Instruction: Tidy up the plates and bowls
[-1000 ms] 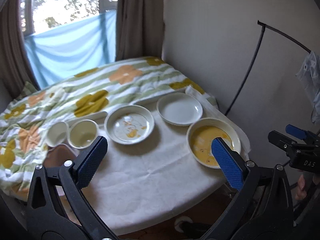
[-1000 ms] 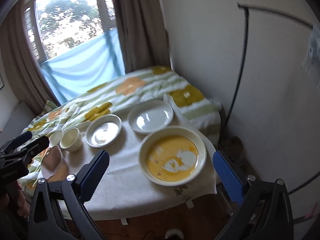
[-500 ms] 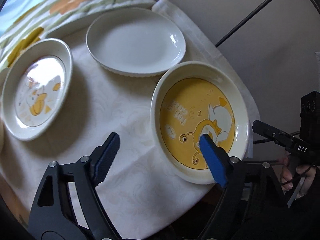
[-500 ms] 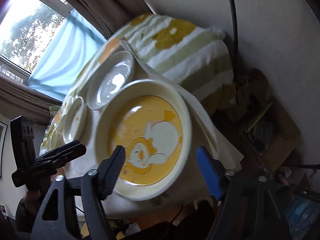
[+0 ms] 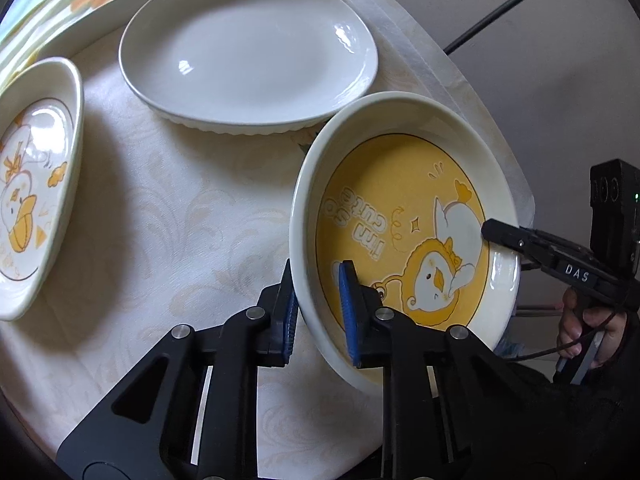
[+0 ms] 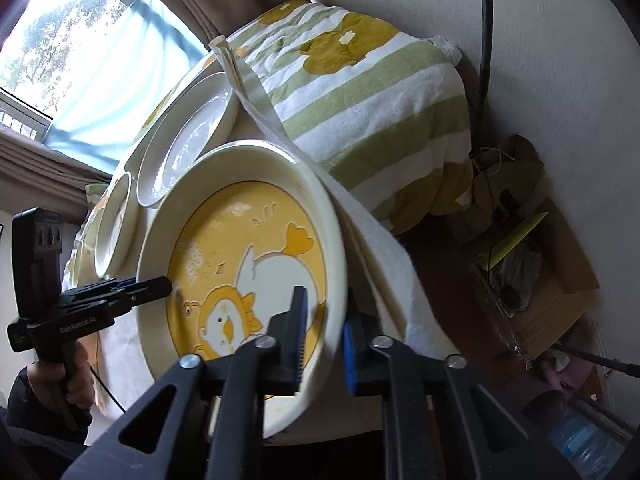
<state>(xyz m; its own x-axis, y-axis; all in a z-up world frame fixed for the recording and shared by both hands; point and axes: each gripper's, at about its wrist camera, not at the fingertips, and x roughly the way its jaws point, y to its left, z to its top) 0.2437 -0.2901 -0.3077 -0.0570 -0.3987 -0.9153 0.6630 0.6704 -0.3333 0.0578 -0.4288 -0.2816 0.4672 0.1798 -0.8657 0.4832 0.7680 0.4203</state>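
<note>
Both grippers pinch opposite rims of the yellow bowl (image 5: 404, 236): the left gripper (image 5: 318, 308) lower centre, the right gripper (image 6: 324, 336) likewise in its view. The white plate (image 5: 248, 52) lies just beyond, toward the upper left.

surface: table (image 5: 168, 216) under a pale patterned cloth | on it: white plate (image 5: 248, 52), duck plate (image 5: 36, 184), yellow duck bowl (image 5: 404, 232) — bowl possibly lifted

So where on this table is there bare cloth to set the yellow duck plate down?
Bare tablecloth lies between the small duck plate, the white oval plate and the yellow duck plate. The far side is crowded: the oval plate nearly meets the yellow plate's rim.
</note>
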